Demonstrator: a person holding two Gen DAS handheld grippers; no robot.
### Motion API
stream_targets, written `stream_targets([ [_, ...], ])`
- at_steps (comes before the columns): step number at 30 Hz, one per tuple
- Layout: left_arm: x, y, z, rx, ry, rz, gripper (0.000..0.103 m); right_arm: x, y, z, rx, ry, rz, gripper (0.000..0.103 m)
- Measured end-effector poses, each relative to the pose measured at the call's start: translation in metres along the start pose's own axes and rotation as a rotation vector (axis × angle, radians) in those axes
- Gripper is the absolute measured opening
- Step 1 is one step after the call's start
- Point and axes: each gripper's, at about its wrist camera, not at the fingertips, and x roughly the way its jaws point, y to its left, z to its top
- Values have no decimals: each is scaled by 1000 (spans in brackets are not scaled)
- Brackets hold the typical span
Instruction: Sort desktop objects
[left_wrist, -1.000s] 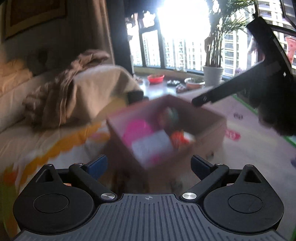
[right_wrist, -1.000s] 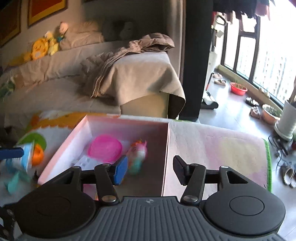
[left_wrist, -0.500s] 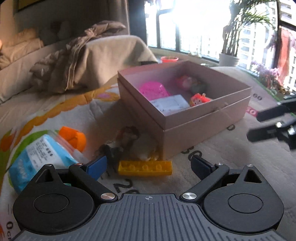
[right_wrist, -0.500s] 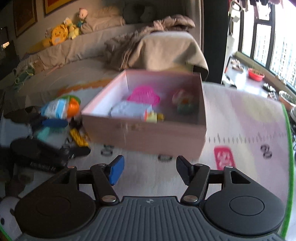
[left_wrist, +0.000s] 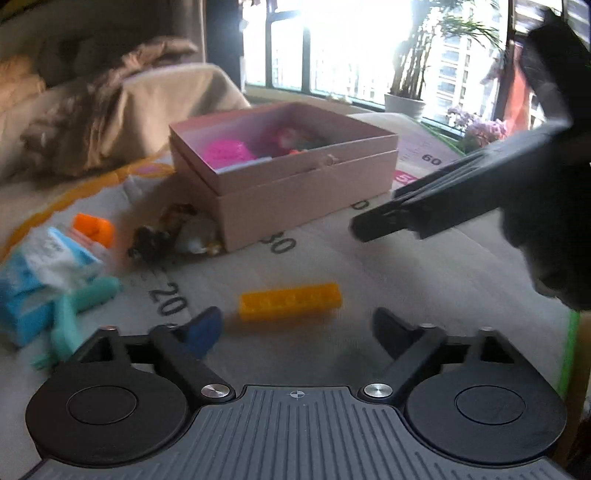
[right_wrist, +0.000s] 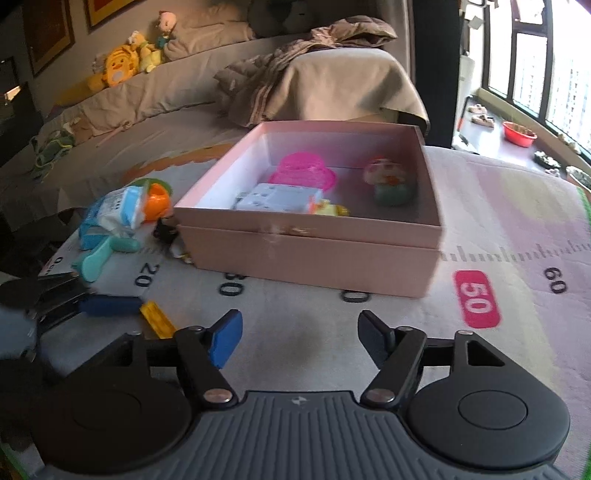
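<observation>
- Left gripper (left_wrist: 295, 326): jaws spread wide, nothing between them, low over the numbered play mat (left_wrist: 424, 266).
- Yellow toy brick (left_wrist: 290, 300): flat on the mat, just beyond the blue fingertip (left_wrist: 205, 328).
- Right gripper (right_wrist: 299, 338): jaws apart, empty, near side of the pink box (right_wrist: 310, 254).
- Pink box: open, pink plastic toy (right_wrist: 304, 173) and mushroom figure (right_wrist: 388, 181) inside.
- Blue wipes pack (left_wrist: 33, 273) and teal spoon (left_wrist: 74, 310): left of the brick.

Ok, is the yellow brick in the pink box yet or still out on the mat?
Out. The yellow brick lies flat on the mat, short of the pink box, between the open left hand-held gripper fingers.
</observation>
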Motion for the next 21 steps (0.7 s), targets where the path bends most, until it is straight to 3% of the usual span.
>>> stream_targets([
  [4,-26,22,-2,-22,-35,168,98,3,19,-2,-52,11,71,72],
  [8,-24,62,2,-142,-4,360,99,16,51,-11,-164,30,145,72],
  [11,-14,86,2,-236,23,393,98,26,71,-15,-222,1,116,55],
  [13,-10,93,0,-250,33,399,98,27,76,-14,-250,-1,106,32],
  [14,-8,92,0,-247,35,399,96,25,76,-13,-250,5,114,27],
  [16,-5,92,-2,-237,36,395,83,21,70,-14,-250,12,99,16],
  [17,-4,92,-3,-233,36,393,80,18,64,-15,-247,11,77,15],
  [21,0,87,-4,-203,30,367,47,8,35,-17,-179,22,9,16],
])
